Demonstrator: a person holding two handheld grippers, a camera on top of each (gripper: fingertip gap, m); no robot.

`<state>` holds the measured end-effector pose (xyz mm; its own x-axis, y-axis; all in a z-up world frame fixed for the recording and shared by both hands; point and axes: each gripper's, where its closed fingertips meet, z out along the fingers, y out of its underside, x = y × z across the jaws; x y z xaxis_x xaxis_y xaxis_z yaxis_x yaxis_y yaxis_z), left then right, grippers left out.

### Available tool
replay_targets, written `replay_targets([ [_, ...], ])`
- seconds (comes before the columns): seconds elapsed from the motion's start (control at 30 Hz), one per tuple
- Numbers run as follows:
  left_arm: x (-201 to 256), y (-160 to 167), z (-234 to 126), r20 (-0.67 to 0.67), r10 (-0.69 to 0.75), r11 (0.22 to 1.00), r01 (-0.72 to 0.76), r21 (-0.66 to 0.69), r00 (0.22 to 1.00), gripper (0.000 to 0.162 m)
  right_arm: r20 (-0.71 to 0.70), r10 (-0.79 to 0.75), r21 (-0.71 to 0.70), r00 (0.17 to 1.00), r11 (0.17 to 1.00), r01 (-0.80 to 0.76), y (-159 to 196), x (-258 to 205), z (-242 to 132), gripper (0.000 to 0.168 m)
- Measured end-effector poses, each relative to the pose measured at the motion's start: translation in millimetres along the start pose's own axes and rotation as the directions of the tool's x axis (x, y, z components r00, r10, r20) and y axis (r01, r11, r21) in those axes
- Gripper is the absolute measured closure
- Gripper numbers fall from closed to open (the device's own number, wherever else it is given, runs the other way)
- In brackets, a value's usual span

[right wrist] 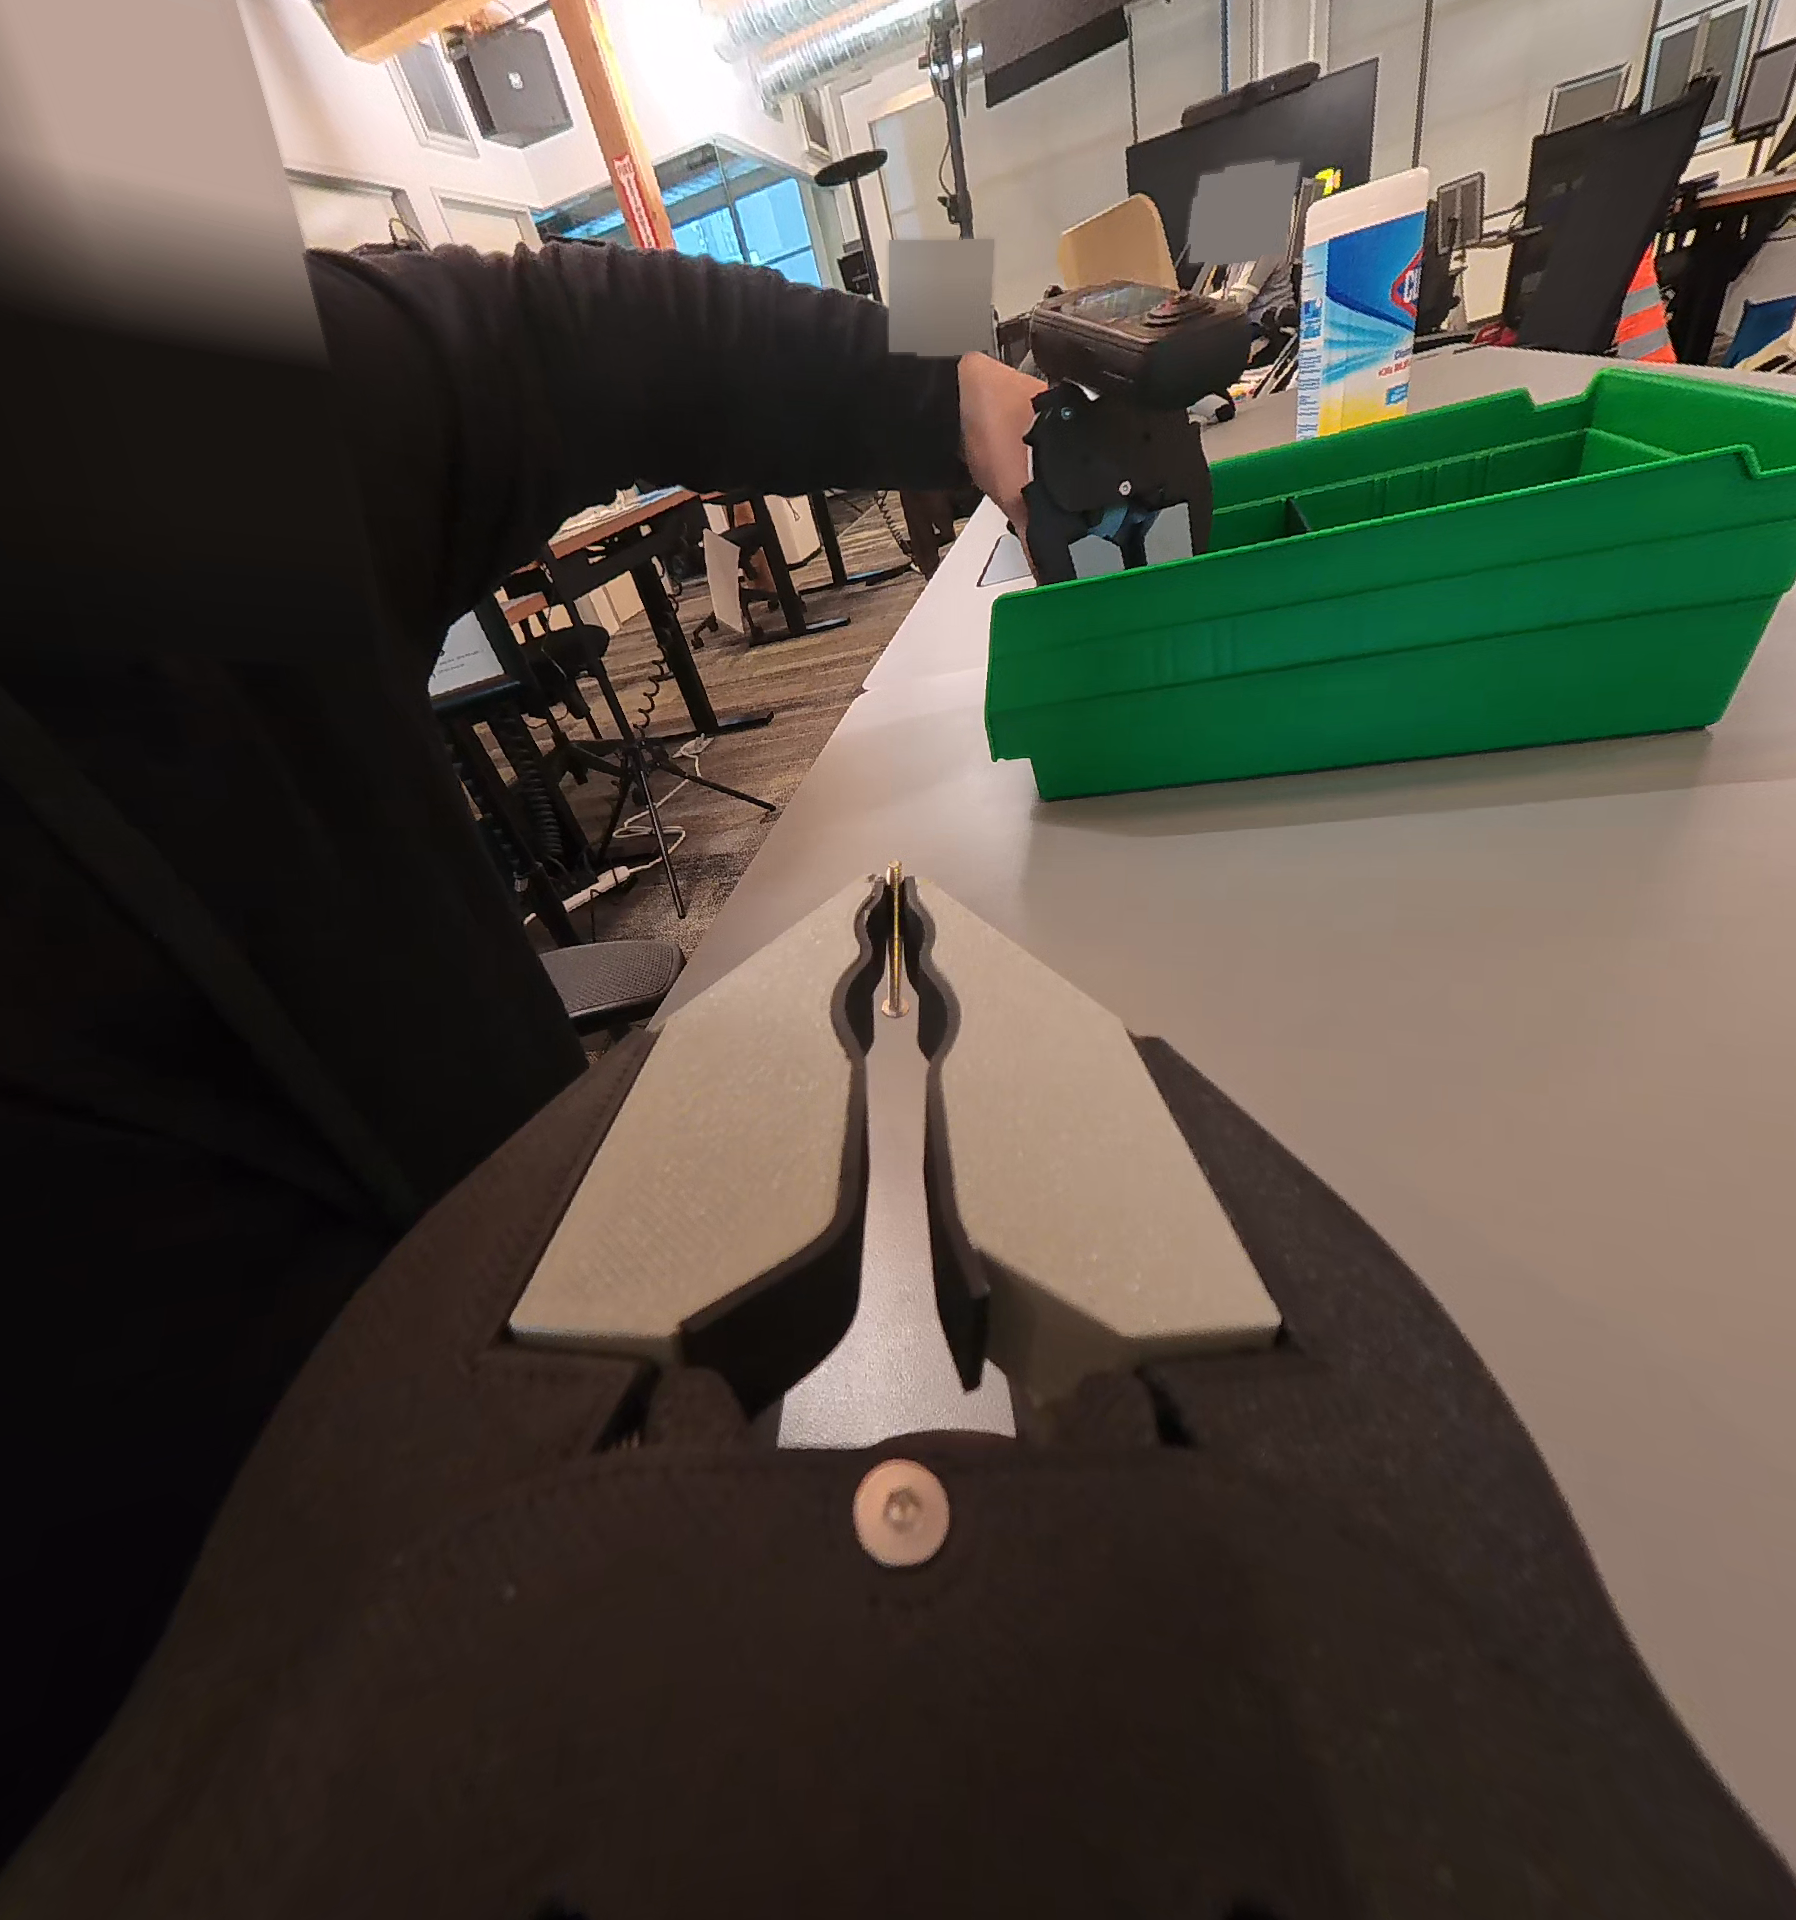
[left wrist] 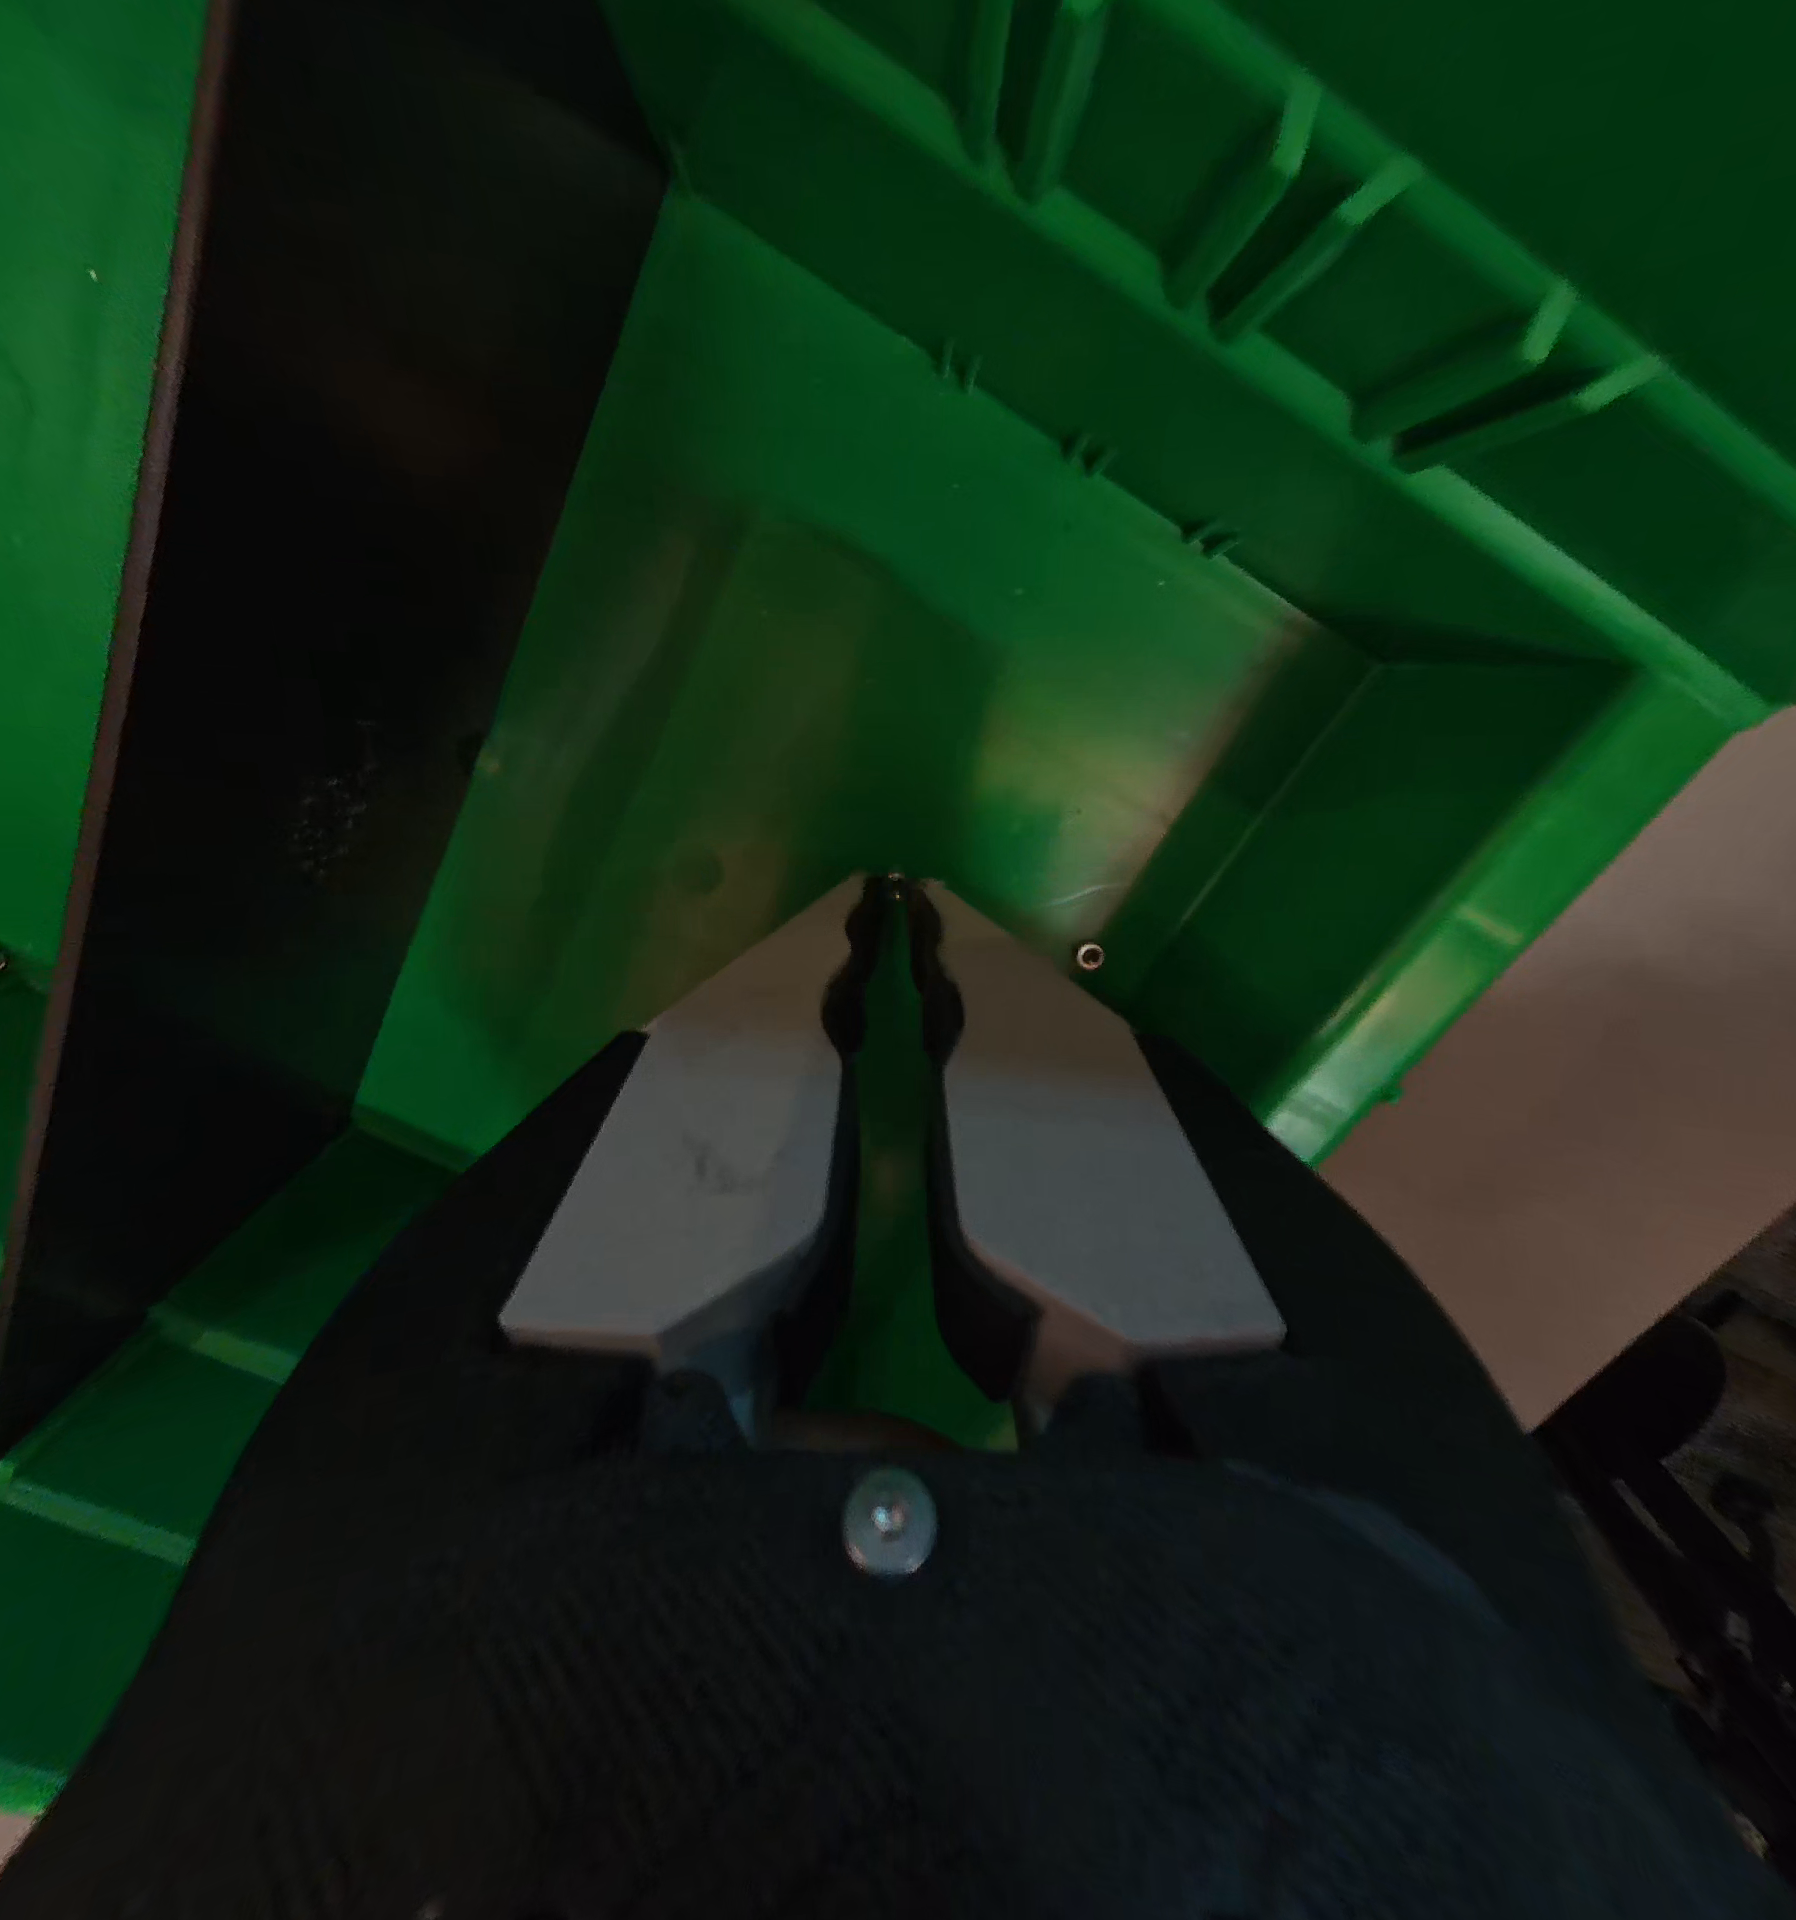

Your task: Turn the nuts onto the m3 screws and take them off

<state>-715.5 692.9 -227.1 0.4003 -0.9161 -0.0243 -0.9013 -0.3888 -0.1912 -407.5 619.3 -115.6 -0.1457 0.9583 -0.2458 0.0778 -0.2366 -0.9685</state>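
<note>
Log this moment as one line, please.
left gripper: in green bin, shut on small nut | right gripper: over table, shut on brass screw | loose nut on bin floor

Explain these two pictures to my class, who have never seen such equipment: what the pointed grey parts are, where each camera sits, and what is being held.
A person holds two hand-held pinching tools; a camera on each looks along its grey fingers. In the left wrist view, the left gripper reaches into a compartment of the green plastic bin, tips closed on something tiny, likely a nut; a small loose metal nut lies nearby. In the right wrist view, the right gripper pinches a slim brass-coloured screw above the grey table.
</note>
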Motion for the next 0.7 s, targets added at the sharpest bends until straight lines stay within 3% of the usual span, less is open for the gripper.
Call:
replay_targets([
  [0.7,-1.0,0.1,0.3,0.049,0.020,0.999,-0.018,-0.030,0.999,0.160,0.010,0.007,-0.002,1.000,1.000,-0.007,1.4,-1.4,1.7,0.168],
])
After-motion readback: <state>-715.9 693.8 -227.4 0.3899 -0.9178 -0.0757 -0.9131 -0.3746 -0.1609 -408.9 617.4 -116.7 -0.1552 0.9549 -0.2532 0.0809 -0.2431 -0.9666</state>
